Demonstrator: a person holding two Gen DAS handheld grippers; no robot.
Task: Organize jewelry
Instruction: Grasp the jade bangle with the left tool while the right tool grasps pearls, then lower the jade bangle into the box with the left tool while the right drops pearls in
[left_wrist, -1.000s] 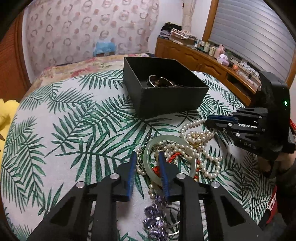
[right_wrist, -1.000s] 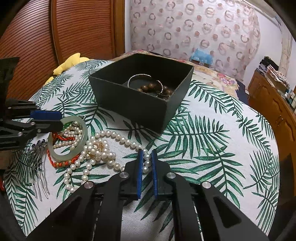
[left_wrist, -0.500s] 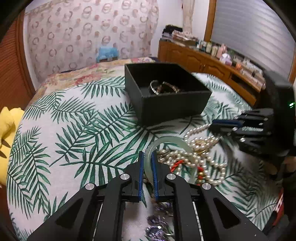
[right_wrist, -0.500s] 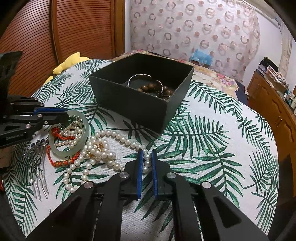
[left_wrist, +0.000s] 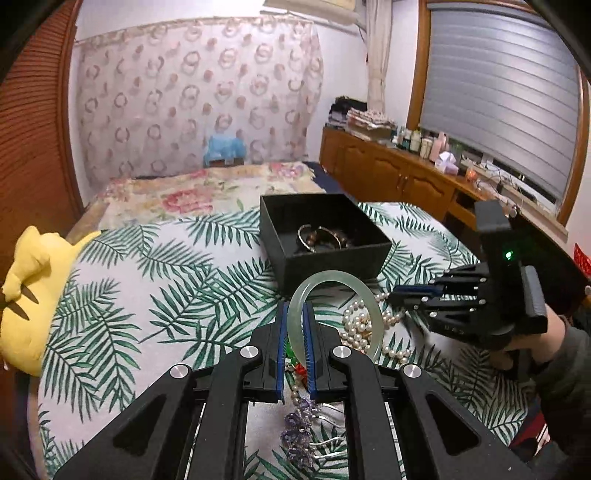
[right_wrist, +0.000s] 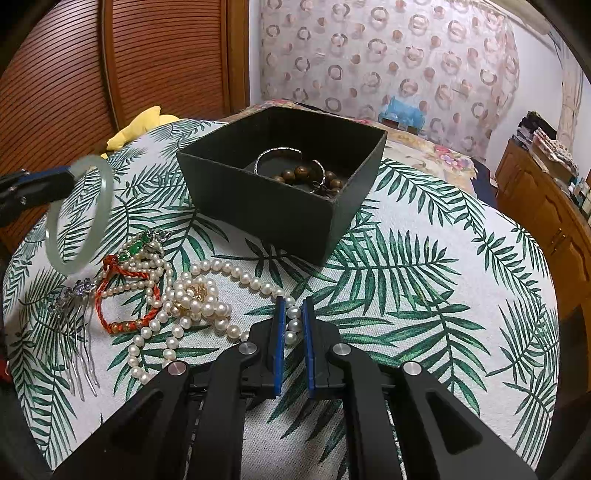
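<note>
My left gripper is shut on a pale green jade bangle and holds it in the air above the table; the bangle also shows in the right wrist view. A black open box holds a silver bangle and a wooden bead bracelet. My right gripper is shut on a pearl necklace that lies on the cloth. A red cord bracelet, a green pendant and a hair comb lie left of the pearls.
The table has a palm-leaf cloth. A yellow plush toy lies at its left edge. A bed is behind the table, a wooden sideboard at the right, a wooden slatted door at the left.
My left gripper closed on the jade bangle and lifted it off the jewelry pile. My right gripper stayed shut on the pearls in the same place.
</note>
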